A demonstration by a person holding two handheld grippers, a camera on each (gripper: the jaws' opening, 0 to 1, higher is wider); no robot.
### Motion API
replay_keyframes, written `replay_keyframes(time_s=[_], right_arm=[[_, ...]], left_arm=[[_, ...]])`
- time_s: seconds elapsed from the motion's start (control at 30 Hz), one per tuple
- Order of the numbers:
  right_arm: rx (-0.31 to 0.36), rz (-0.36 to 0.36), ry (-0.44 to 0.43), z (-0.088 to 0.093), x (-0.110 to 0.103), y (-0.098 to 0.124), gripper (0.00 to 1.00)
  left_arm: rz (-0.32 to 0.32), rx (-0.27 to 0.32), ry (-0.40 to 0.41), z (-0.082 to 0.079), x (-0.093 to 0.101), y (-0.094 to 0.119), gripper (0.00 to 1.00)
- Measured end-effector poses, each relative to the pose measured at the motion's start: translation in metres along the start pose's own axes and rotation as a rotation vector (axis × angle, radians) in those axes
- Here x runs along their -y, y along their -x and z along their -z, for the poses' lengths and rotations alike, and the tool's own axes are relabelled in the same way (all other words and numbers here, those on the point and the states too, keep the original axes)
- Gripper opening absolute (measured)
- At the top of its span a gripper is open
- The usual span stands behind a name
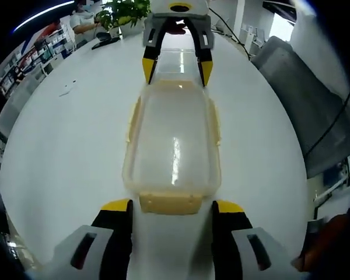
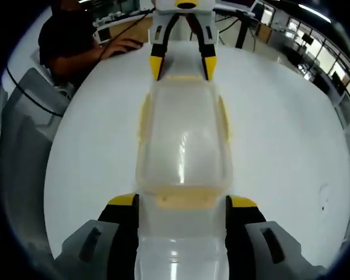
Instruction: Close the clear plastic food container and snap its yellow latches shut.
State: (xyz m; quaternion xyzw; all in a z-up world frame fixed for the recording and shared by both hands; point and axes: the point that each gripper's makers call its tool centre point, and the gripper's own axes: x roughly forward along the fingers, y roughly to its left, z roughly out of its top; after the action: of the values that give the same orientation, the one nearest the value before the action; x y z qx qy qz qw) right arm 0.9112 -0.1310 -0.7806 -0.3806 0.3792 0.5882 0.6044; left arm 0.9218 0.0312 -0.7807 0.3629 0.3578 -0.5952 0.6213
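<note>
- The left gripper [image 1: 172, 205] stands with its jaws spread wide, its yellow-tipped fingers [image 1: 118, 205] flanking the near end of the clear plastic food container [image 1: 174, 143] without pressing its walls; in the right gripper view it comes in from the far end [image 2: 182, 67], jaws likewise apart.
- The right gripper [image 2: 182, 201] is also spread, its jaws to either side of the container's [image 2: 184, 140] other short end; in the left gripper view it stands at the far end [image 1: 177, 65], tips just at the lid's corners.
- Neither gripper clamps anything that can be made out.
- The container lies lengthwise between the two grippers, in the middle of the white bench [image 1: 64, 146], lid on top.
- A yellow latch [image 1: 170, 203] sits at the short end between the left gripper's jaws; the latch at the opposite short end [image 2: 185, 200] lies between the right gripper's jaws.
- Further yellow latches run along the long sides [image 1: 133, 119], [image 2: 144, 122]. Whether any latch is snapped down cannot be told.
- Beyond the bench: a potted plant [image 1: 125, 11] and a dark object [image 1: 105, 41] near the far edge, a grey chair [image 1: 303, 99] to one side.
- In the right gripper view, a seated person's hand [image 2: 123, 44] rests on the bench edge, with a grey chair [image 2: 23, 140] beside.
</note>
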Motion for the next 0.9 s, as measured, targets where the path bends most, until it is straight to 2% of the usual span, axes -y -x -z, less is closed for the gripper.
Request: replay_keyframes(time_s=[0.27,0.9], right_arm=[[-0.007,0.003,0.005,0.0017,0.001,-0.0016,0.54],[-0.07,0.005,0.04,0.0006,-0.0067,-0.0034,0.54]], left_arm=[[0.0,0.023,0.003,-0.0028,-0.0016,-0.0011,0.47],[0.008,0.027,-0.012,-0.0022,-0.0023,-0.0021,0.43]])
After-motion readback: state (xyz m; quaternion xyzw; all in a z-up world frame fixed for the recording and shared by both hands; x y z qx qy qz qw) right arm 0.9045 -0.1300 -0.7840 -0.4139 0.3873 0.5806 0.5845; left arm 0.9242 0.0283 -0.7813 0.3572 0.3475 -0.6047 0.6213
